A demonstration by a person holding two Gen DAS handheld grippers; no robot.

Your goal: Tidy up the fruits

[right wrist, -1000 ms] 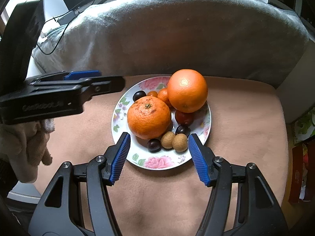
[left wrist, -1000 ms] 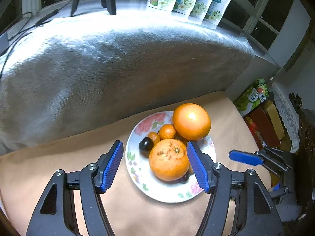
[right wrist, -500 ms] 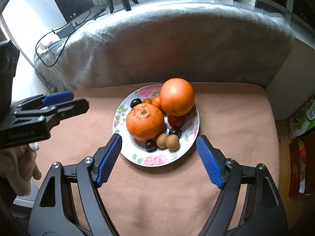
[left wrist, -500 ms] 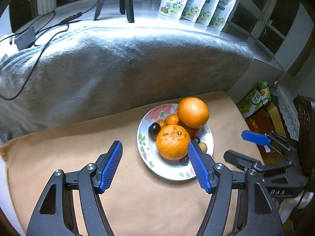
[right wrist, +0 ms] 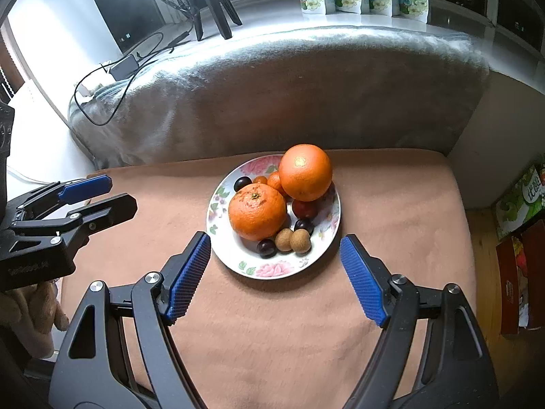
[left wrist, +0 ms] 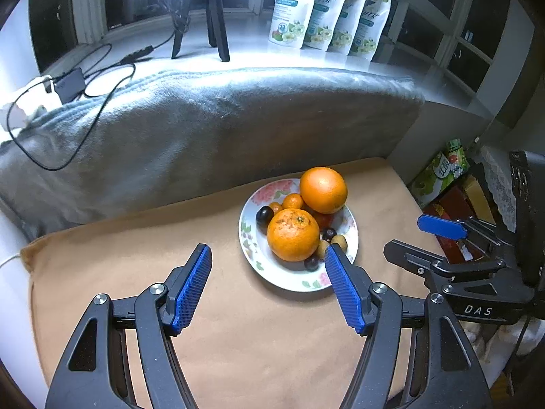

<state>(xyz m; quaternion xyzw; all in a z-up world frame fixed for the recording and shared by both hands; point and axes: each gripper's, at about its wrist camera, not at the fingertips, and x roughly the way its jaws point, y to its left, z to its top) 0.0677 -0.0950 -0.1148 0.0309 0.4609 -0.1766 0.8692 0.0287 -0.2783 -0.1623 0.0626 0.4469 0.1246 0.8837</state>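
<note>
A floral white plate (left wrist: 282,277) (right wrist: 272,271) sits on a tan cushion and holds two big oranges (left wrist: 293,234) (right wrist: 305,172), a small orange, dark plums, a red fruit and two brown longans (right wrist: 299,240). My left gripper (left wrist: 267,255) is open and empty, held above the cushion in front of the plate and to its left. My right gripper (right wrist: 275,245) is open and empty, held above the plate's near edge. Each gripper shows in the other's view, the right at the right edge (left wrist: 425,235), the left at the left edge (right wrist: 102,194).
A grey blanket (left wrist: 204,129) covers the sofa back behind the cushion. Cables and a charger (left wrist: 68,80) lie at far left. Several refill pouches (left wrist: 327,17) stand on the sill. Boxes (right wrist: 517,204) sit on the floor to the right.
Both grippers have pulled back and up from the plate, so it looks smaller and farther. The right gripper's jaws have opened wider. The fruits have not moved.
</note>
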